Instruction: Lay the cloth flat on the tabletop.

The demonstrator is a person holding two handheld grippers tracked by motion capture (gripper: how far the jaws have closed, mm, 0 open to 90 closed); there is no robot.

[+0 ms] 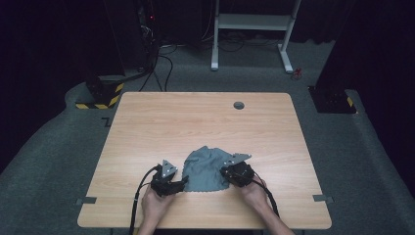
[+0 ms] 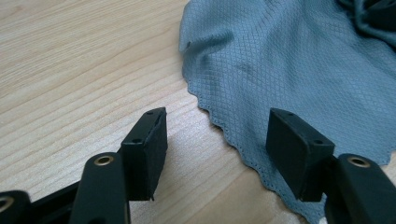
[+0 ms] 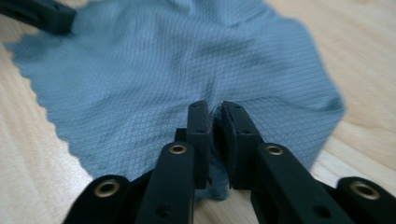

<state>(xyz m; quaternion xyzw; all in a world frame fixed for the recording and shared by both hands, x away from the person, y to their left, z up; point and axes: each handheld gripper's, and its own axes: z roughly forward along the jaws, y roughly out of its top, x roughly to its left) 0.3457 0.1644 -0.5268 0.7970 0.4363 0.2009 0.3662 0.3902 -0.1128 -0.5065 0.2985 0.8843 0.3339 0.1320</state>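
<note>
A grey-blue cloth [image 1: 205, 169] with a scalloped edge lies rumpled on the wooden table [image 1: 195, 122], near its front edge. My left gripper [image 1: 182, 182] sits at the cloth's left side, low over the table. In the left gripper view its jaws [image 2: 217, 135] stand open, with the cloth [image 2: 289, 60] edge running under the gap and nothing pinched. My right gripper [image 1: 224, 172] is at the cloth's right side. In the right gripper view it [image 3: 214, 126] is shut on a raised fold of the cloth [image 3: 163, 70].
A round cable hole [image 1: 239, 105] sits near the table's far edge. Beyond the table stand a white desk frame [image 1: 252, 29] and a black-and-yellow striped base [image 1: 100, 95] with cables. Grey carpet surrounds the table.
</note>
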